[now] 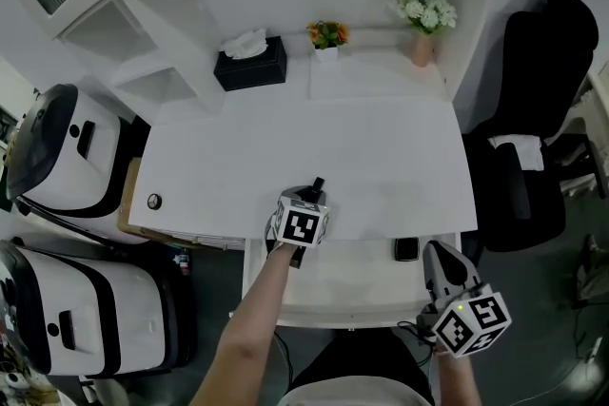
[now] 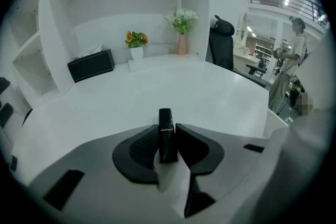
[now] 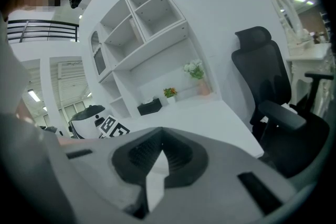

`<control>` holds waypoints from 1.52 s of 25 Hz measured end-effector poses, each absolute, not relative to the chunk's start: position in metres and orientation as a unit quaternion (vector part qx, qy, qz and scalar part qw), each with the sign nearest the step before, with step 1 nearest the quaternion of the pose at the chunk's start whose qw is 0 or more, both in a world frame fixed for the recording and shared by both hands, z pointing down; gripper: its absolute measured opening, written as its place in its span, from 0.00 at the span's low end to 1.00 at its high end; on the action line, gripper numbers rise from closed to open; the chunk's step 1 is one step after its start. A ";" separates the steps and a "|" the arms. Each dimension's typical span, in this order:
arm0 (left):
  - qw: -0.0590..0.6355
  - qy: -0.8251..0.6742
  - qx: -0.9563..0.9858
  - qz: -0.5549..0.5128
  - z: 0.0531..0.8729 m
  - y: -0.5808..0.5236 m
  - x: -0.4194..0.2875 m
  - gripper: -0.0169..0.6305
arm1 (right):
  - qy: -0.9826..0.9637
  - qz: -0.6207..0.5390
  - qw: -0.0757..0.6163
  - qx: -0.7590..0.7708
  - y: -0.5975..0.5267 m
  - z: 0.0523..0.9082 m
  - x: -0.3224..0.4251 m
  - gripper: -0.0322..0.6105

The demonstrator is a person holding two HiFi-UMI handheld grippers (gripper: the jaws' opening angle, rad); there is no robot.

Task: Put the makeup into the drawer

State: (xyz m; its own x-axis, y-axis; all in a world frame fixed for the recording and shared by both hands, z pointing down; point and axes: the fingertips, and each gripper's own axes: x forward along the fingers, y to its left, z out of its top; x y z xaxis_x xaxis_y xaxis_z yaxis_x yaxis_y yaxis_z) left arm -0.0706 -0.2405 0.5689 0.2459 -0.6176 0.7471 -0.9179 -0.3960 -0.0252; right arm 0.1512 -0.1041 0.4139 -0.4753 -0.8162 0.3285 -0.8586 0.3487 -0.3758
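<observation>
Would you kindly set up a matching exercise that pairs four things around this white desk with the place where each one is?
Things:
1. lipstick
2. tissue box
3. pink vase
4. small black case

Places:
A. in the open drawer
B. back right corner of the desk
C. clamped in the left tongs
D. at the back, left of the orange flowers

Pairs: 1-C, 2-D, 3-B, 4-A

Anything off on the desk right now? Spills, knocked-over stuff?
Nothing stands out. The tissue box, flower pot and vase stand upright at the back of the desk, nothing spilled. The left tool is shut on a black makeup tube, held straight between its pads.
</observation>
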 end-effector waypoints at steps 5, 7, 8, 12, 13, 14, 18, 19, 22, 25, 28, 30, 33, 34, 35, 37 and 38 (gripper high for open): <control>0.227 -0.503 0.758 0.347 0.572 -0.241 -0.072 0.18 | -0.821 0.251 0.039 0.511 -0.101 0.411 0.152 0.05; 0.221 -0.502 0.759 0.351 0.572 -0.240 -0.071 0.18 | -0.821 0.251 0.036 0.512 -0.099 0.410 0.154 0.05; 0.217 -0.500 0.760 0.353 0.570 -0.239 -0.071 0.18 | -0.821 0.250 0.035 0.512 -0.098 0.410 0.154 0.05; 0.196 -0.490 0.773 0.352 0.559 -0.232 -0.063 0.18 | -0.820 0.251 0.033 0.513 -0.095 0.408 0.157 0.05; 0.191 -0.485 0.778 0.350 0.555 -0.229 -0.060 0.18 | -0.820 0.252 0.032 0.513 -0.094 0.409 0.158 0.05; 0.186 -0.480 0.783 0.349 0.552 -0.226 -0.056 0.18 | -0.820 0.253 0.030 0.512 -0.093 0.409 0.159 0.05; 0.157 -0.457 0.805 0.345 0.535 -0.211 -0.041 0.18 | -0.822 0.251 0.028 0.510 -0.090 0.405 0.159 0.05; 0.150 -0.450 0.811 0.344 0.531 -0.207 -0.037 0.18 | -0.823 0.250 0.028 0.509 -0.089 0.405 0.159 0.05; 0.130 -0.426 0.826 0.344 0.521 -0.193 -0.025 0.18 | -0.824 0.249 0.025 0.509 -0.086 0.404 0.161 0.05; 0.111 -0.402 0.840 0.346 0.512 -0.178 -0.012 0.18 | -0.823 0.248 0.024 0.510 -0.084 0.404 0.164 0.05; 0.095 -0.371 0.855 0.350 0.508 -0.160 0.002 0.18 | -0.823 0.247 0.022 0.511 -0.081 0.402 0.167 0.05; 0.086 -0.348 0.863 0.355 0.507 -0.148 0.011 0.18 | -0.823 0.246 0.021 0.512 -0.080 0.401 0.169 0.05; 0.071 -0.318 0.872 0.366 0.508 -0.130 0.023 0.18 | -0.823 0.243 0.019 0.513 -0.078 0.398 0.170 0.05; 0.065 -0.309 0.874 0.371 0.509 -0.125 0.026 0.18 | -0.823 0.242 0.019 0.514 -0.077 0.397 0.171 0.05; 0.059 -0.300 0.875 0.375 0.510 -0.119 0.030 0.18 | -0.823 0.241 0.019 0.514 -0.076 0.396 0.172 0.05; 0.053 -0.283 0.879 0.381 0.513 -0.109 0.035 0.18 | -0.822 0.241 0.018 0.516 -0.073 0.396 0.174 0.05; 0.053 -0.276 0.881 0.382 0.515 -0.105 0.038 0.18 | -0.822 0.241 0.017 0.516 -0.073 0.396 0.175 0.05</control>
State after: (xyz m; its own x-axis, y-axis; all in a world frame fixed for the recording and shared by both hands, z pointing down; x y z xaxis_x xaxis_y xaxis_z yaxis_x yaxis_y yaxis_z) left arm 0.0380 -0.1048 0.5151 0.5568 -0.4449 0.7015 -0.5257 -0.8426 -0.1171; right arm 0.1748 -0.0725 0.3963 -0.4662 -0.8404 0.2765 -0.8566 0.3506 -0.3785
